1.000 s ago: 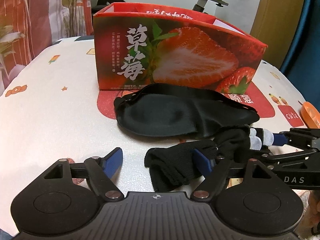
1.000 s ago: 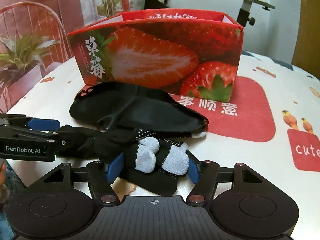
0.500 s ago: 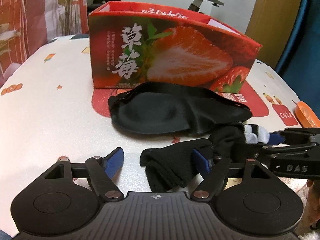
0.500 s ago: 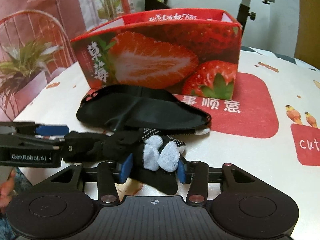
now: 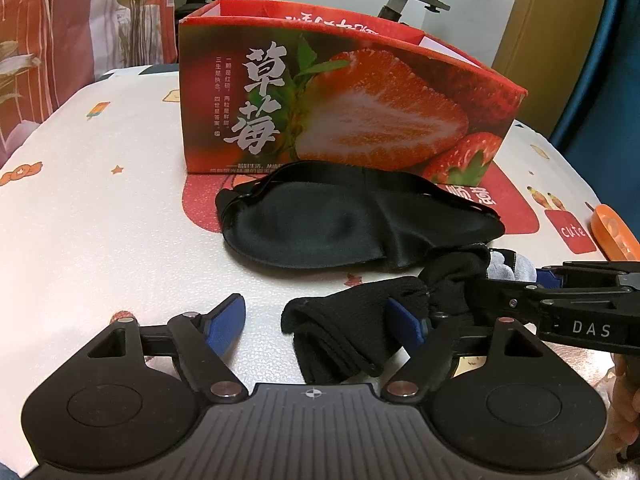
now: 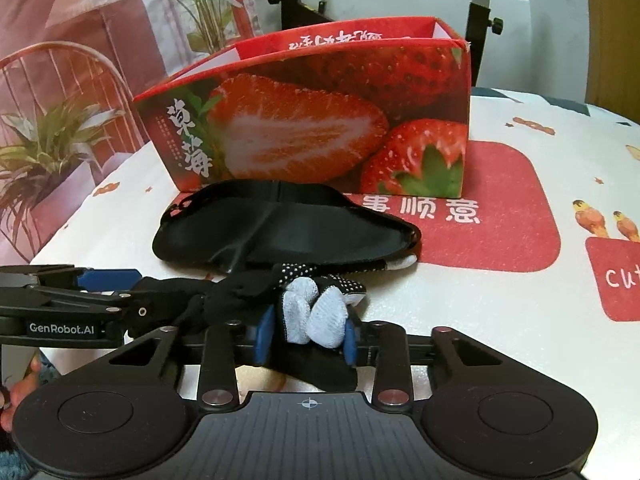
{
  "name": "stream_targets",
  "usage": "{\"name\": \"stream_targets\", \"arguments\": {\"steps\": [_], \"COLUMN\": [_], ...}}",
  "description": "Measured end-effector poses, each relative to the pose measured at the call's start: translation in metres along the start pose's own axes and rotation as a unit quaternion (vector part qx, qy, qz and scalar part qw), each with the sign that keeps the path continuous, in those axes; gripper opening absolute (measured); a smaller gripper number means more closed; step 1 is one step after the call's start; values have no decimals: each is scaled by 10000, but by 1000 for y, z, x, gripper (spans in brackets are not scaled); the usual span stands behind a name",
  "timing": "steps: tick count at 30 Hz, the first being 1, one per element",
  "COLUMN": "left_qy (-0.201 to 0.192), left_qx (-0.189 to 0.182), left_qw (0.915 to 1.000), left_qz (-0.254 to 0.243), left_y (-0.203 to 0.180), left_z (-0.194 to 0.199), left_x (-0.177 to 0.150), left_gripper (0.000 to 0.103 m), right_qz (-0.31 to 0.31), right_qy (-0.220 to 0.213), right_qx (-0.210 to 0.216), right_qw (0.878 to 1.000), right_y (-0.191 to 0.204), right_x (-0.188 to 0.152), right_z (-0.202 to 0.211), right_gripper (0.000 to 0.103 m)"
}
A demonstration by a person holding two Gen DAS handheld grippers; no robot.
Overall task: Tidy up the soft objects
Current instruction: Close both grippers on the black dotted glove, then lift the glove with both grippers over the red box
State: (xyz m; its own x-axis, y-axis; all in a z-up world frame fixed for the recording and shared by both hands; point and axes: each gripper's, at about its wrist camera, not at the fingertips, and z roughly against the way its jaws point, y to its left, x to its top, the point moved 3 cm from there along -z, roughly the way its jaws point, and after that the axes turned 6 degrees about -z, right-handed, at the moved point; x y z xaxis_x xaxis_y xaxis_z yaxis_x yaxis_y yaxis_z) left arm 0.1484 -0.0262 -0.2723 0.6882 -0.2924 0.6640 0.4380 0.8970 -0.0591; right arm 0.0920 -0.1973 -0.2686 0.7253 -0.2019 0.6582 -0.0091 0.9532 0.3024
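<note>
Since one second ago, your right hand-held gripper (image 6: 306, 338) has closed its blue pads on the fingertip end of the black knit glove with pale grey fingertips (image 6: 316, 312), while your left hand-held gripper (image 5: 316, 320) has stayed wide open, with only its right blue pad at the cuff end of the same glove (image 5: 344, 332). Both grippers now sit a little nearer to the box than before.

The glove lies near the front edge of the surface with the white cartoon-print cloth (image 5: 100, 216), just in front of the black padded fabric sleep mask (image 5: 340, 228), and one glove finger seems to reach under the mask's right end.

To do this step well, I think you should either close the left gripper on the cuff or move it away, because the glove is soft and will hang down and stretch if only one end is held. Lift it straight up first, so that it does not drag the mask with it, and carry it high enough to pass the front wall of the box.

Behind the mask, toward the far edge, stands the open red cardboard box printed with strawberries (image 6: 320, 120). From both views you see only its outer walls and inner rim, so I cannot tell what is inside it.
</note>
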Motion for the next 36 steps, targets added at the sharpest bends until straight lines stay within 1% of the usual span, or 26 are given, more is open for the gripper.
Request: {"name": "stream_targets", "arguments": {"steps": [3,14,15,16,17,18,19,20,22,23,28,36], "left_qy": [15,62,47,12,-34,-57,-75,-91,-117,-134,-208,-392], "left_qx": [0,8,2,-49,-154,-329,-411,-367,-391,-404,-397,-382], "left_qw": [10000,10000,10000,10000,9999,9994,9991,9993,9991,9991,9990,9985], "left_qz": [19,21,39,52,47,37,24,-56,-59,-36,30,90], "left_y": [1,0,0,0,-2,-4,-6,-9,-10,-9,-7,-3], "left_z": [-1,-2,-2,0,1,3,4,4,4,4,7,18], "left_x": [0,1,1,1,1,1,2,2,2,2,2,2], "left_gripper": [84,84,81,69,59,40,37,37,30,29,23,22], "right_qz": [33,146,154,159,164,169,182,222,350,379,326,468], "right_qy": [14,26,22,22,22,29,52,71,63,56,39,-143], "right_qx": [-17,-44,-44,-43,-44,-44,-29,-17,-42,-42,62,179], "right_qw": [10000,9999,9999,9999,9999,9998,9998,9997,9994,9993,9994,9986], "right_y": [1,2,2,1,1,2,3,5,9,10,9,16], "right_x": [-1,-2,-2,-2,-2,-2,-2,-3,-4,-4,-4,-2], "right_z": [-1,-2,-2,-2,-2,-2,-2,-2,-1,0,2,10], "right_gripper": [27,27,27,27,26,23,21,20,18,18,16,15]}}
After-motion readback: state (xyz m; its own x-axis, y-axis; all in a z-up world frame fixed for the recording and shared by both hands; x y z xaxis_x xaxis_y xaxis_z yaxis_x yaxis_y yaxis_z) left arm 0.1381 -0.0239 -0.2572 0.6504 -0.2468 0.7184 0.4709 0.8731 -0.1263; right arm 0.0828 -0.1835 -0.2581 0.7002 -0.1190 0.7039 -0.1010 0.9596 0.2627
